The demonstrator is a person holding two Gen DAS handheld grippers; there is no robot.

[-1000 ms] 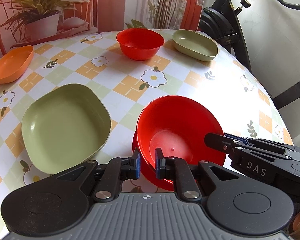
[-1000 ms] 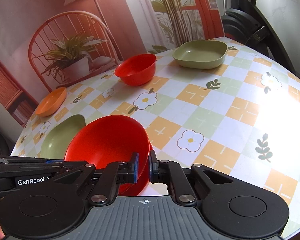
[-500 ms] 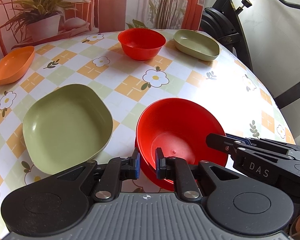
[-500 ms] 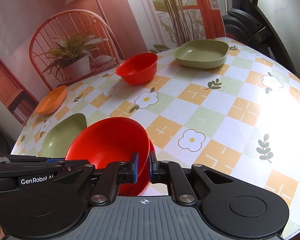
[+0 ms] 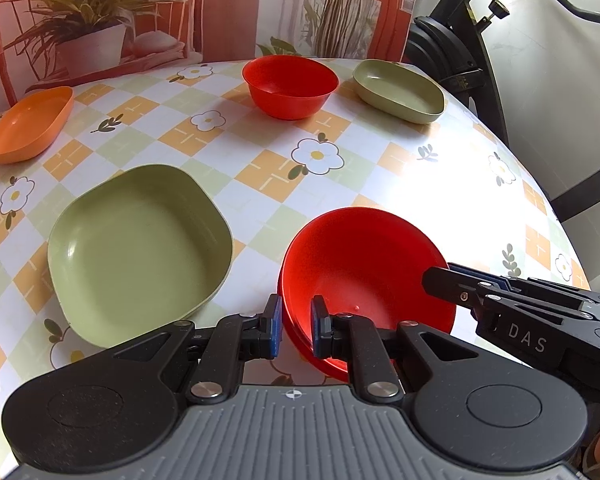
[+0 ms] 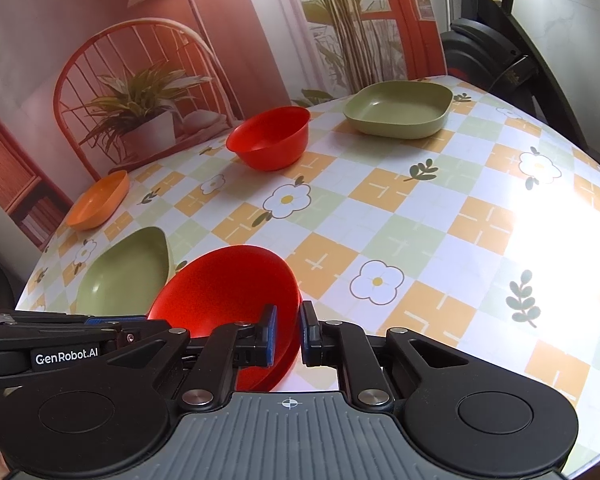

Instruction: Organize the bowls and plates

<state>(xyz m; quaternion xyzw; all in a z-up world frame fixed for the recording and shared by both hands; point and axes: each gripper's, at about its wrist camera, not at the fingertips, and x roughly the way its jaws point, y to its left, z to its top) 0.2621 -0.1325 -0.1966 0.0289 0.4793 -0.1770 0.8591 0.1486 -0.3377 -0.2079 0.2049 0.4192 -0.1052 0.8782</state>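
Note:
A red bowl [image 5: 364,264] [image 6: 224,284] is at the near edge of the table, held by both grippers. My left gripper [image 5: 296,326] is shut on its near rim. My right gripper [image 6: 288,334] is shut on its right rim and shows in the left wrist view as a black arm [image 5: 440,276]. A second red rim peeks out just under the bowl, as if two are nested. A second red bowl [image 5: 290,86] stands at the back. One green square plate [image 5: 140,252] lies left of the held bowl, another [image 5: 398,90] at the back right.
An orange oval dish [image 5: 26,124] sits at the far left of the flower-patterned table [image 5: 260,184]. The table edge curves away on the right, with a black exercise machine [image 5: 460,40] beyond it. A backdrop with a plant and chair stands behind.
The held red bowl sits slightly lower in both views than a second ago. Both grippers keep the same hold on its rim, and the other dishes have not moved.

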